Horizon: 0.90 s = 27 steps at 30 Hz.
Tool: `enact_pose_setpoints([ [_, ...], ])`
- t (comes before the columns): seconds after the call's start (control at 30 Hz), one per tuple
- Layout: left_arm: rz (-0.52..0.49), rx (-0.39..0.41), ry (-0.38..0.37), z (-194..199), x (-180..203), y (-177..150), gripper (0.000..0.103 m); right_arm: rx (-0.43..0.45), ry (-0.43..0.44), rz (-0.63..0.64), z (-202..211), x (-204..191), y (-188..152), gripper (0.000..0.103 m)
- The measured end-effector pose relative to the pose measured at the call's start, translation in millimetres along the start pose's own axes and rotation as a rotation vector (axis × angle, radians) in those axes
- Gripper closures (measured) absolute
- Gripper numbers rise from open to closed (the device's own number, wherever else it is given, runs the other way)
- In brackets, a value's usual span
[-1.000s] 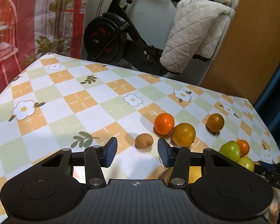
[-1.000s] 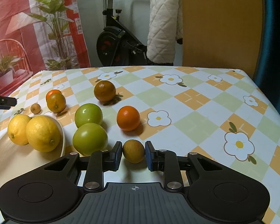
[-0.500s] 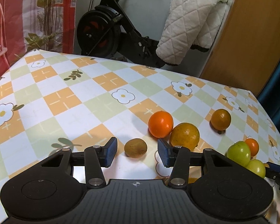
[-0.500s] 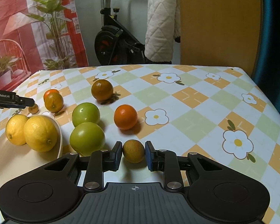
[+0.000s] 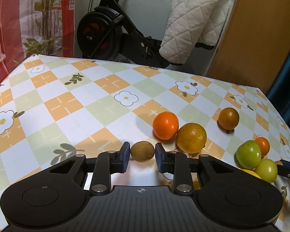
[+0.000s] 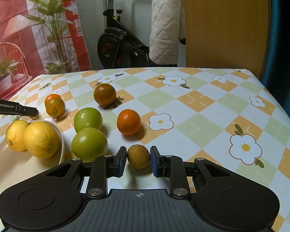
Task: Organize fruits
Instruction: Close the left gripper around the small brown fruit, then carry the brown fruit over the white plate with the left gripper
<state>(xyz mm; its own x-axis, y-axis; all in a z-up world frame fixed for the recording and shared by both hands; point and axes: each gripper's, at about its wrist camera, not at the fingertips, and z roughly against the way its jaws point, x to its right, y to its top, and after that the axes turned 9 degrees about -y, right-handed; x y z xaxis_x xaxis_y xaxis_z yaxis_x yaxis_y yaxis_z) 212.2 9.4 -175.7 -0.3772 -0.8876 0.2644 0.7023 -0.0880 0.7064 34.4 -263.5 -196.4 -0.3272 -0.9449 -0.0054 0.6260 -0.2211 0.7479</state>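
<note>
Left gripper (image 5: 142, 152) and right gripper (image 6: 138, 156) each clamp a kiwi (image 5: 142, 151), second kiwi (image 6: 138, 156); bare tablecloth (image 6: 212, 116) fills the frame's right, up to the table edge.

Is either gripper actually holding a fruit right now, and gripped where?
Right gripper is shut on a brown kiwi, pads on its left and right sides. Left gripper brackets another kiwi; contact cannot be told.

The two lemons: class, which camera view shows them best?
The right wrist view: both lemons sit whole in the cream bowl. The left wrist view shows only a yellow sliver behind the left gripper.
</note>
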Motion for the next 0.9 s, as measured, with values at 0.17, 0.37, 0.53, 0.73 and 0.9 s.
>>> enact_pose_setpoints([
  [0.17, 0.005, 0.024, 0.012, 11.0, 1.8, 0.6, 0.073, 0.023, 0.008, 0.009, 6.8, -2.6, 4.8, 0.079],
  [0.37, 0.005, 0.047, 0.016, 25.2, 4.3, 0.1, 0.073, 0.039, 0.023, 0.018, 12.3, -6.6, 8.6, 0.079],
  [0.53, 0.008, 0.062, 0.018, 35.7, 7.3, -1.9, 0.073, 0.044, 0.029, 0.019, 13.9, -7.7, 9.7, 0.079],
  [0.73, 0.001, 0.078, 0.013, 48.6, 11.7, -4.7, 0.073, 0.052, 0.038, 0.023, 17.5, -11.1, 11.1, 0.079],
  [0.9, -0.005, 0.097, 0.0, 60.4, 17.5, -5.5, 0.073, 0.065, 0.048, 0.027, 22.3, -13.7, 14.2, 0.079],
])
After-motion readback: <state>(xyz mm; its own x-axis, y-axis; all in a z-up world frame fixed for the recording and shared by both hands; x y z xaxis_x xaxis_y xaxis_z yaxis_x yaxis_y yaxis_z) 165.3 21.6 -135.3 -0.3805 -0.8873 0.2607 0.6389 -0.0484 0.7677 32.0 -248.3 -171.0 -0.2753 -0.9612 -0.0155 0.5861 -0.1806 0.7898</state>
